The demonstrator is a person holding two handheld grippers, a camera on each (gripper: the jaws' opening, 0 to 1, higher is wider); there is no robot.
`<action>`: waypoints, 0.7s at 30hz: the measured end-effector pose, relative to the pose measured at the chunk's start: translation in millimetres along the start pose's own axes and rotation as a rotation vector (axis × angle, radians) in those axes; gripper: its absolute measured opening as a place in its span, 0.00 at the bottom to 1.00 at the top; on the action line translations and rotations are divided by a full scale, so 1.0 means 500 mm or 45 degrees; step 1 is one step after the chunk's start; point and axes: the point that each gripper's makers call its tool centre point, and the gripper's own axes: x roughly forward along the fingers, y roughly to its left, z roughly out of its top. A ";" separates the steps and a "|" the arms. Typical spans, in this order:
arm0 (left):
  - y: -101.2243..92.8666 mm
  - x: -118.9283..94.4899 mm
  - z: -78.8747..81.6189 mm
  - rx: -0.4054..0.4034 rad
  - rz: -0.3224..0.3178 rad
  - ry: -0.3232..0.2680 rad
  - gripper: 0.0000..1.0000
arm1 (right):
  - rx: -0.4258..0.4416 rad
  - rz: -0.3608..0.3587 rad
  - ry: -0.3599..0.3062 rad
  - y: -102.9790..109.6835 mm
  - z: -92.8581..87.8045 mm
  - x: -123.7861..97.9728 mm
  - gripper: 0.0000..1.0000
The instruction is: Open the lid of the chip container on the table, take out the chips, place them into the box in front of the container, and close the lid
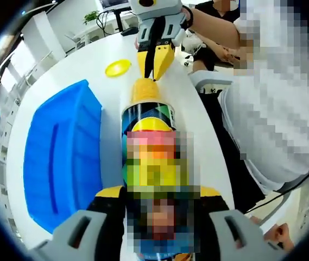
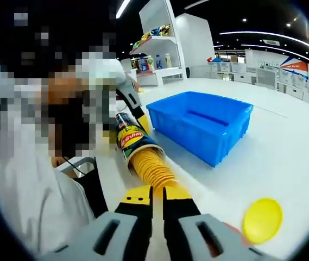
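A bright open hall with white shelving (image 2: 162,41) along the back wall surrounds a wide white round table (image 2: 284,157), over which both grippers work. In the left gripper view, the left gripper (image 1: 157,201) has its yellow-padded jaws clamped on either side of the tall cylindrical chip container (image 1: 150,125), which lies lengthwise away from the claw with its open mouth pointing outward. A stack of ridged yellow chips (image 1: 144,87) pokes out of that mouth, and just beyond it the right gripper (image 1: 155,62) meets the stack, its yellow jaws nearly together on the stack's end. In the right gripper view, the right gripper (image 2: 157,204) shows the same grip from the opposite end: its jaws stand close together at the near end of the chips (image 2: 151,168), with the container (image 2: 132,138) beyond. The round yellow plastic lid (image 2: 263,220) lies flat on the table just right of this claw. Farther out sits the blue rectangular plastic box (image 2: 208,122), beside the container, open side up.
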 end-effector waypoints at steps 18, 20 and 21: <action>-0.006 0.003 0.002 0.003 -0.006 -0.011 0.50 | 0.044 0.030 -0.001 0.003 0.002 -0.003 0.02; -0.006 0.003 0.002 0.004 -0.006 -0.010 0.50 | 0.053 0.028 -0.008 0.000 0.002 -0.008 0.02; -0.006 0.004 0.002 0.006 -0.007 -0.009 0.50 | 0.055 0.028 -0.010 0.000 0.001 -0.009 0.02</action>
